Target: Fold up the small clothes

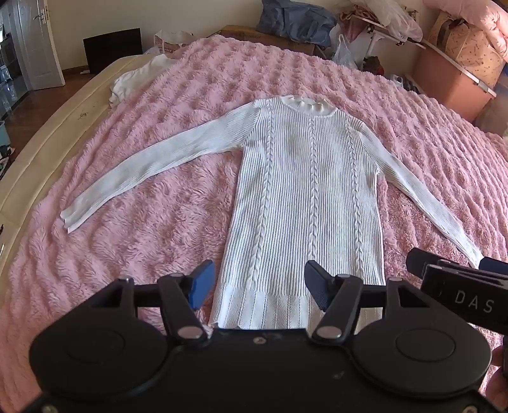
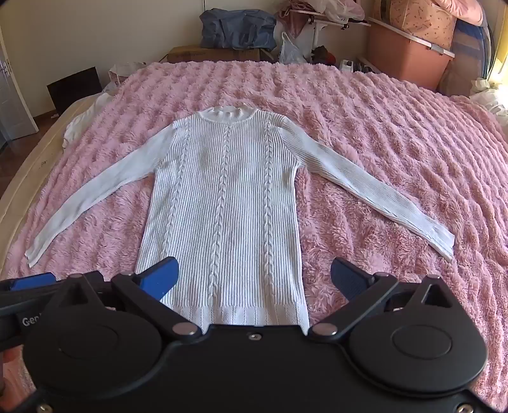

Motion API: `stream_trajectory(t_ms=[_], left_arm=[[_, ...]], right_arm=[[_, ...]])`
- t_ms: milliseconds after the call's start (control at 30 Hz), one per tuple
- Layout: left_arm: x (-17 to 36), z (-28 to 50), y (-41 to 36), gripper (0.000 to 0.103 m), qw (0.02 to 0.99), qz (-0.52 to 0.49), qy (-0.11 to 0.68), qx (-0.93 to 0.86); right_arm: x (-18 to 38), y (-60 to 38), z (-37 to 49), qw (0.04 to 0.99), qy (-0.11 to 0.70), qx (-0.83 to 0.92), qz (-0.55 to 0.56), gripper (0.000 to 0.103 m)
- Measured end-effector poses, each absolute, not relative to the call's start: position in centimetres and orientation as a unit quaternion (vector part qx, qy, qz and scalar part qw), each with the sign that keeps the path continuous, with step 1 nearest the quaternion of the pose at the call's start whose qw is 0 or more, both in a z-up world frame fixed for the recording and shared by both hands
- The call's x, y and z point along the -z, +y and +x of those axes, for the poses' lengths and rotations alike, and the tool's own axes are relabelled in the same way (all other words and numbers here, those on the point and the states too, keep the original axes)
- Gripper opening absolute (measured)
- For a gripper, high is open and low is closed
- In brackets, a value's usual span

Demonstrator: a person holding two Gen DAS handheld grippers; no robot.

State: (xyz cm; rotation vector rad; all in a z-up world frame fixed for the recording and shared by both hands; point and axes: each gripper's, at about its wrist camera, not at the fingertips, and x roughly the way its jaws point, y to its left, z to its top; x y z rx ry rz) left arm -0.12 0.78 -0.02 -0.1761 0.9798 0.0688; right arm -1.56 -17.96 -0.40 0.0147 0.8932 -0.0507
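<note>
Where spread flat across the middle of fluffy pink bedspread [image 2: 397, 133]: white cable-knit long-sleeved sweater [image 2: 227, 203], collar toward far edge, hem toward near edge, both sleeves angled outward and down.

Left gripper [image 1: 257, 290], black with blue pads: jaws wide apart, gripping nothing, poised over hem band near sweater's near-left corner; contact with cloth not determinable. Right gripper [image 2: 254, 279], same make: jaws at widest, empty, straddling lower body of sweater just above hem; hem partly covered by gripper body.

Containers, beyond far edge of bed: salmon-pink plastic storage box [image 2: 409, 60], lidded, contents unseen; brown cardboard box [image 2: 216, 54] with blue bundled fabric [image 2: 238, 28] on top; white plastic bag [image 2: 290, 47], contents unclear.

Partly hidden or cut off: second white garment [image 1: 139, 79], crumpled at far-left edge of bedspread, shape indistinct; near-right sleeve cuff in left wrist view, behind right gripper; cluttered shelf items at far right, too jumbled to identify.
</note>
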Motion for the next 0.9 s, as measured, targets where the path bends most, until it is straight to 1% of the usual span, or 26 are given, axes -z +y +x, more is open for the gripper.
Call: stream_trajectory(t_ms=[900], left_arm=[[0.12, 0.15, 0.43, 0.066, 0.875, -0.085, 0.474, -0.034]], right_arm=[[0.39, -17.8, -1.46, 0.901, 0.433, 0.026, 0.005, 0.103]])
